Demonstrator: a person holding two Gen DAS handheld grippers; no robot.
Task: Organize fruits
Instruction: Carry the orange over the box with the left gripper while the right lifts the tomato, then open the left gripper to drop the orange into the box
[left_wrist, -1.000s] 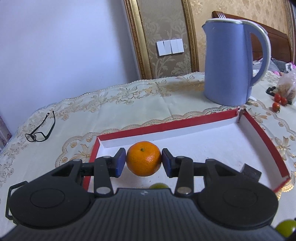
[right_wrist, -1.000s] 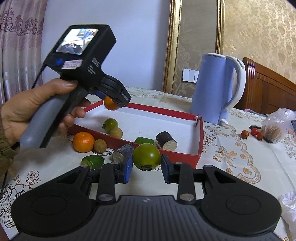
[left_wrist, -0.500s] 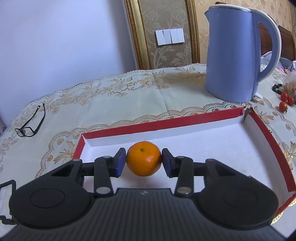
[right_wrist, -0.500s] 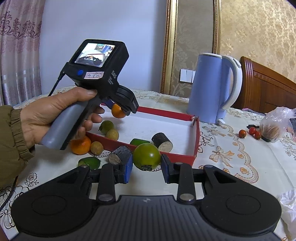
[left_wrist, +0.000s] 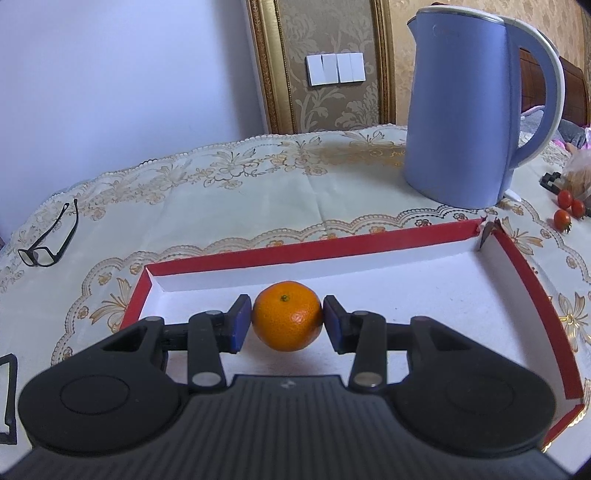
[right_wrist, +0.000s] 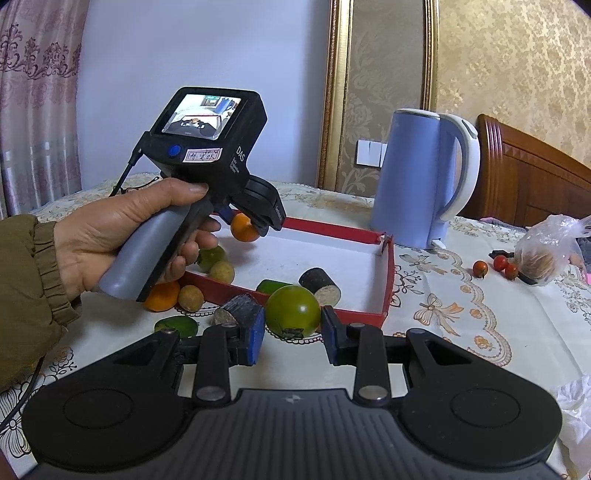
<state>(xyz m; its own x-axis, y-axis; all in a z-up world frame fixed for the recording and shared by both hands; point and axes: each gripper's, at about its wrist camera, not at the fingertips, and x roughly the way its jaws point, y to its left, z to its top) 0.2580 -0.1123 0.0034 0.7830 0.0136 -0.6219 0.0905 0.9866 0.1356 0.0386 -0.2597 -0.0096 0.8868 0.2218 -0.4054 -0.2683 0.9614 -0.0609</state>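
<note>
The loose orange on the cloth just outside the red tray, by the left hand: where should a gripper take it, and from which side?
Grip the loose orange across its widest middle, coming from above. It is round, so any pad axis works, but a brown fruit touches its right side, the red tray wall lies behind, and the left hand overhangs it now; that hand must clear first.

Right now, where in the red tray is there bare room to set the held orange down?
The tray floor is bare from its middle to the far wall by the kettle. Its near side is crowded: green fruit, a dark chunk. The left gripper holds the orange.
</note>
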